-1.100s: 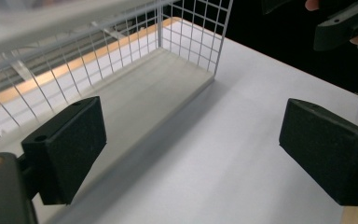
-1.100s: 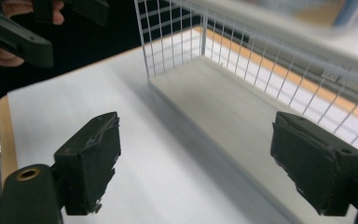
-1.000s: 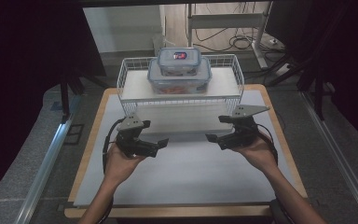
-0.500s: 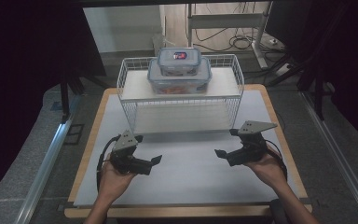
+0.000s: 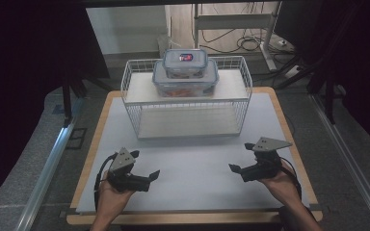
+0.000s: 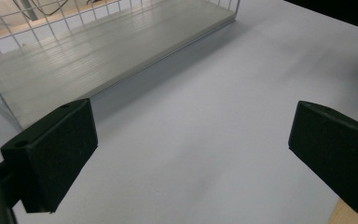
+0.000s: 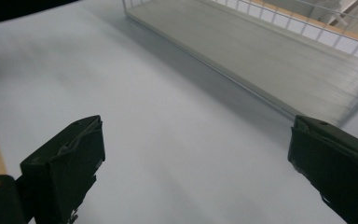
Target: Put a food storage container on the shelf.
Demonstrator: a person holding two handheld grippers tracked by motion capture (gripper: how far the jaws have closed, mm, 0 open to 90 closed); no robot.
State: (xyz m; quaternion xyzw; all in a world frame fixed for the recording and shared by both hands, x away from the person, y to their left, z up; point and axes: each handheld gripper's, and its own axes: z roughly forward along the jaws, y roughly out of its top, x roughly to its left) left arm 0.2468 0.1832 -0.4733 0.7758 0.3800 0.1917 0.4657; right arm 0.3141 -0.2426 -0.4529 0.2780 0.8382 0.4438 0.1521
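Both the left gripper (image 5: 155, 174) and right gripper (image 5: 232, 168) stand released and empty; the stacked lidded plastic containers (image 5: 185, 77) look rigid, smooth, likely slippery, best clamped across the side walls.

Left gripper (image 5: 149, 176) and right gripper (image 5: 236, 169): black bodies, each topped by a grey three-cornered plate with small dark holes. Black cable loops from the rear of each. Jaws end in blocky black pads (image 6: 58, 149); small round holes show near the pads' upper edges. Forearms bare, no sleeves visible.
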